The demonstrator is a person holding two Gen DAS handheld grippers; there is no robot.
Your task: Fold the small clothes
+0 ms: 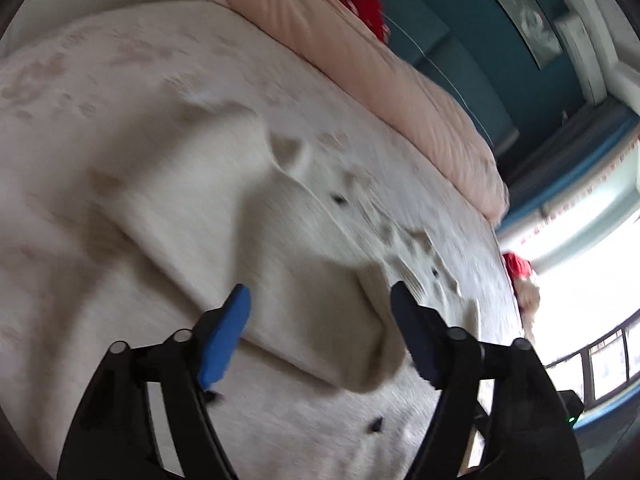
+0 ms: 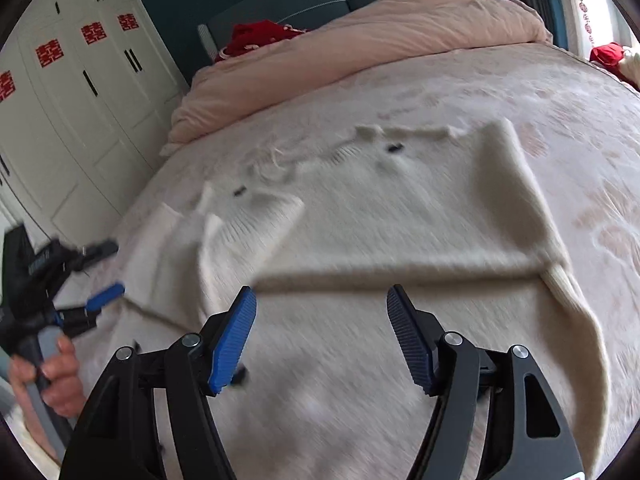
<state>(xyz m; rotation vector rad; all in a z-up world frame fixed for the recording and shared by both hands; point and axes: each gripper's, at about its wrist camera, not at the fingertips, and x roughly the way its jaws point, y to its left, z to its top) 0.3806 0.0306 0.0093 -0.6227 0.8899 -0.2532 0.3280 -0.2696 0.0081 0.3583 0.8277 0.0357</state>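
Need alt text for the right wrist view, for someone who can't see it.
A cream knit garment, partly folded, lies on the bed; the right gripper hovers open above it. The left gripper, also open, is at left.

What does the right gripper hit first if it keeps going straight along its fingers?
Most likely the cream sweater spread on the bed: the right gripper is open, empty, angled down at the folded fabric. Nothing else sits in that line, though blur leaves depth unclear.

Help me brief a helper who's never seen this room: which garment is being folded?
On the bed, below the pink duvet, lies a cream knit sweater, partly folded. Unlike the red clothes by the headboard, it is pale, ribbed, with small dark buttons.
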